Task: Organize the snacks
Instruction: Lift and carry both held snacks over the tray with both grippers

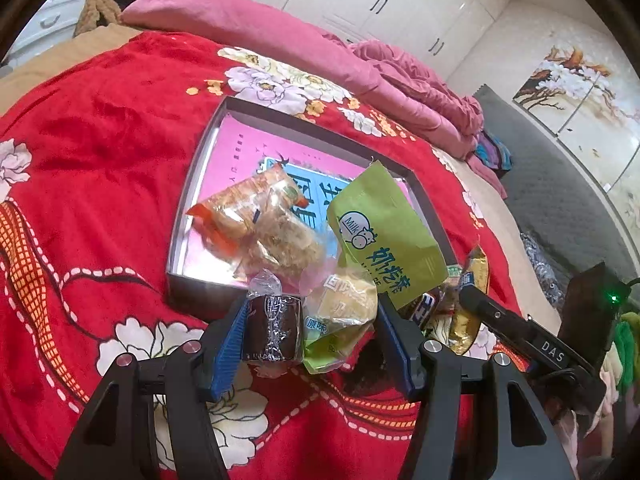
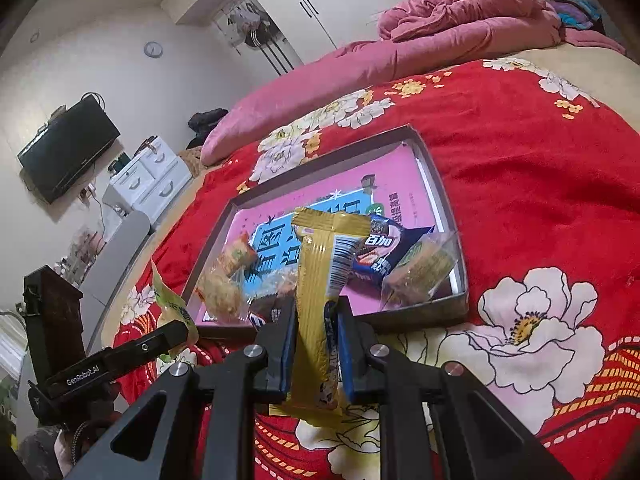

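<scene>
The right gripper (image 2: 316, 344) clamps an upright gold packet (image 2: 320, 280); the box (image 2: 440, 184) lies just ahead; the left gripper (image 1: 312, 328) squeezes two snacks (image 1: 304, 320)

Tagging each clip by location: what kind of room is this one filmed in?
Most likely a bedroom: the snacks sit on a bed with a red floral blanket, a pink quilt bunched behind, and white wardrobes along the wall.

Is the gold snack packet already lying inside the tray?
No, the gold snack packet is clamped upright between the right gripper fingers, in front of the tray's near wall.
</scene>
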